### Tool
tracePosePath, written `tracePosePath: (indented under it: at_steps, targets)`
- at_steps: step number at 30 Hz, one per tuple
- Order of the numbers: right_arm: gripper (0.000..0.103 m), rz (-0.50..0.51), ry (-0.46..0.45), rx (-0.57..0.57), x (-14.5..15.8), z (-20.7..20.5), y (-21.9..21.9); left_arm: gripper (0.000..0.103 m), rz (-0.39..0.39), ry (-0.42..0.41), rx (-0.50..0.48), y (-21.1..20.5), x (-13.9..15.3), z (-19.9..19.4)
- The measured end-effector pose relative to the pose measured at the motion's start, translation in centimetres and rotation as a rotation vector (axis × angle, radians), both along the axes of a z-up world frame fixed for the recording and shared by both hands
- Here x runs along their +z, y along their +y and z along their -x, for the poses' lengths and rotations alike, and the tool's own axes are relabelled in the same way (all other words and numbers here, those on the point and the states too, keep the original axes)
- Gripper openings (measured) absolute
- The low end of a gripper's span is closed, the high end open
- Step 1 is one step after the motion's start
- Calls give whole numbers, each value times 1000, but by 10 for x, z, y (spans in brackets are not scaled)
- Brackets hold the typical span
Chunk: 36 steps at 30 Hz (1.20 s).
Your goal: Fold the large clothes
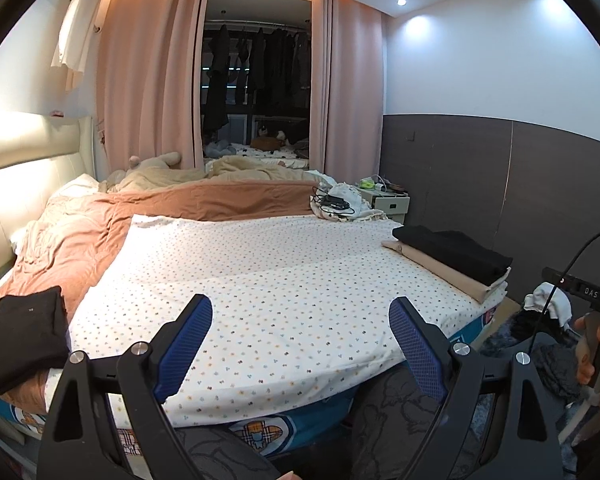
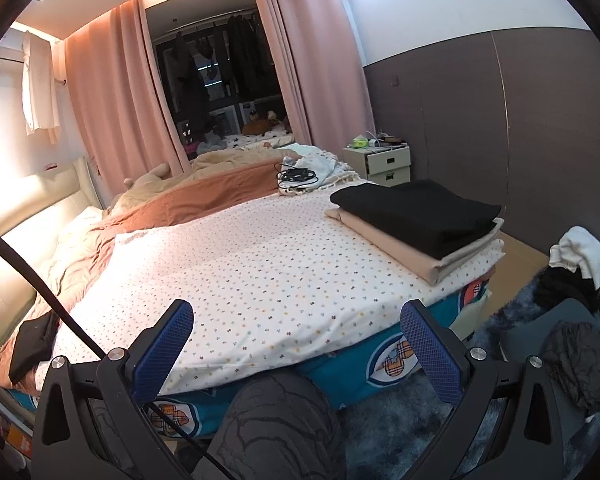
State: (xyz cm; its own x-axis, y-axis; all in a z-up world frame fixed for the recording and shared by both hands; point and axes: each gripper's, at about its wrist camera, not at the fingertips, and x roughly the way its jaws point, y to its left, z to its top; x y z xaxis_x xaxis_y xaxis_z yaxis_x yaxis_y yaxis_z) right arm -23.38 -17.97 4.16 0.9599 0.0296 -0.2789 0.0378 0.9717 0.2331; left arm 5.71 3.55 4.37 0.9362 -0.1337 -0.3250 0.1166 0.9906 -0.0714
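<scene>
A white dotted cloth (image 1: 260,276) (image 2: 240,272) lies spread flat over the bed. My left gripper (image 1: 300,320) hovers open above its near edge, nothing between the blue pads. My right gripper (image 2: 296,324) also stands open over the near edge, further right, with nothing between its fingers. A folded black garment (image 1: 456,254) (image 2: 416,210) rests on a folded beige one (image 1: 452,276) (image 2: 396,244) at the bed's right corner. Another folded black garment (image 1: 28,338) (image 2: 34,340) lies at the left on the orange blanket.
An orange blanket (image 1: 172,208) and beige bedding bunch toward the headboard. A black cable bundle (image 2: 298,176) sits on a white cloth at the far side. A bedside cabinet (image 2: 384,162) stands by the wall. Dark and white clothes (image 2: 576,276) pile on the floor at right. A person's knees are below.
</scene>
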Motion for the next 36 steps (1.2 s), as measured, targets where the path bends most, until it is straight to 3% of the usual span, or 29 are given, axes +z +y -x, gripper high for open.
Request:
tracePosePath:
  at_steps: [10,13,36]
  targets:
    - [103,11,10,1,-5,5,16,92,6,3,-4,0,-2,2]
    - [103,8,18,7,-5,2,15,103,-4,-1,1,1,-3,2]
    - [103,18,24,28,0,0,27,103,9,18,0,9,-6,0]
